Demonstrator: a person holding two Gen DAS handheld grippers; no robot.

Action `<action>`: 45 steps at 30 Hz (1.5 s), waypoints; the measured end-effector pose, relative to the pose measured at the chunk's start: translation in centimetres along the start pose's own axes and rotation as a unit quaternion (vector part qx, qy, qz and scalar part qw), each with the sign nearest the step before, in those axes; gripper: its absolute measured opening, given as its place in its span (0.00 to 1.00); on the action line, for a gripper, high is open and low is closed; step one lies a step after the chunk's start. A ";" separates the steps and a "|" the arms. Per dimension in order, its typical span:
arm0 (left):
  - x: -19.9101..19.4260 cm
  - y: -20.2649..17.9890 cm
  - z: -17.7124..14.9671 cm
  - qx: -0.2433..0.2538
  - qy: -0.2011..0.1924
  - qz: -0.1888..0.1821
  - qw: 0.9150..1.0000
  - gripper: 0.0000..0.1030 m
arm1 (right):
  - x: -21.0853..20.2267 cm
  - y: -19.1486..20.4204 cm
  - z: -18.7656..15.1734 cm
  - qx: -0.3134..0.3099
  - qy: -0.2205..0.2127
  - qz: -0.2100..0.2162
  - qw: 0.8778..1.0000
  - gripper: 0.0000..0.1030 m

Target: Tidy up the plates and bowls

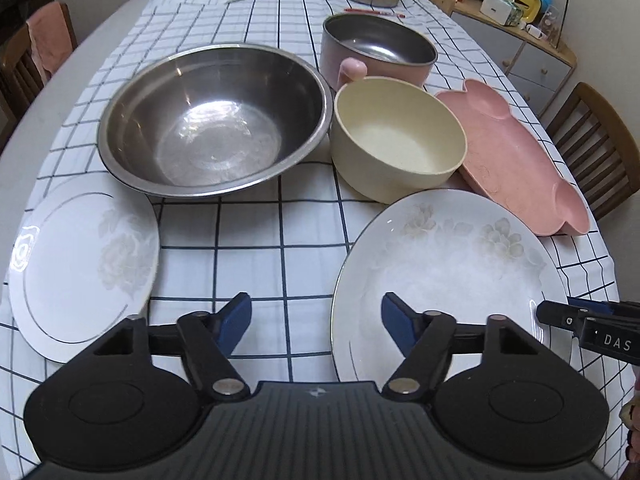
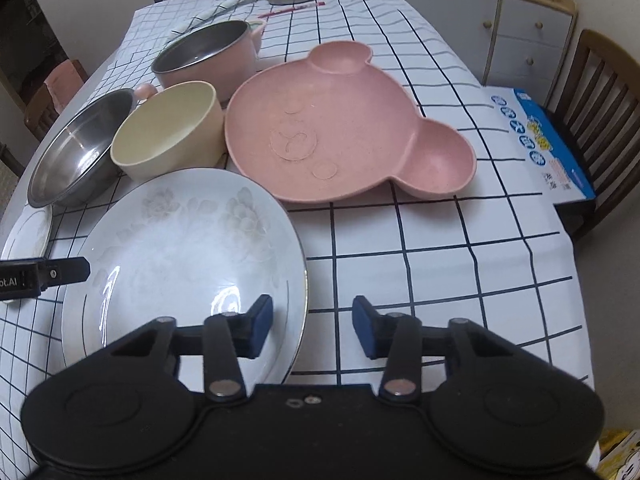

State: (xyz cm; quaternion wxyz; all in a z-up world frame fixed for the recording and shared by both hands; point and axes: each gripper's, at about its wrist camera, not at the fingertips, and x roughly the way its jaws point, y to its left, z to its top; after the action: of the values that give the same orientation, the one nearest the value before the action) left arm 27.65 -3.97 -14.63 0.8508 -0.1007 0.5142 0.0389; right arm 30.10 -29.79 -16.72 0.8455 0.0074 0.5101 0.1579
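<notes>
A: On the tabletop [image 1: 280,240], what's biggest?

B: The steel bowl [image 1: 216,116], then the pink bear plate [image 2: 340,128], the large white plate [image 2: 180,260], the small white plate [image 1: 80,264], the pink pot [image 1: 376,50], and the cream bowl [image 1: 396,140] beside the steel one.

A: Your jaws?

B: My left gripper [image 1: 316,318] is half-open and empty. My right gripper [image 2: 312,326] is narrower, straddling the large plate's rim without touching.

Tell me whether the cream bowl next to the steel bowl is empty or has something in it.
Empty. The cream bowl stands upright, and both views show only its bare inner wall and floor.
</notes>
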 end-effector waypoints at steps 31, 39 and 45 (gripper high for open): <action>-2.0 -1.6 -4.5 0.016 0.059 -0.075 0.995 0.16 | -3.9 -1.4 -3.7 0.063 0.012 0.021 0.998 0.10; -4.3 -3.8 -9.1 0.060 0.060 -0.082 0.993 0.16 | -6.8 -2.7 -8.4 0.072 0.013 0.011 0.997 0.10; -5.1 -4.3 -10.2 0.075 0.059 -0.082 0.992 0.16 | -7.1 -3.7 -10.8 0.096 0.025 0.013 0.995 0.11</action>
State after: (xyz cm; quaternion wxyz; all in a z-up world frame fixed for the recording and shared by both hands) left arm 17.20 -10.17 -14.18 0.8247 -0.0808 0.5546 -0.0755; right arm 18.73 -36.88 -16.46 0.8256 0.0910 0.5439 0.1192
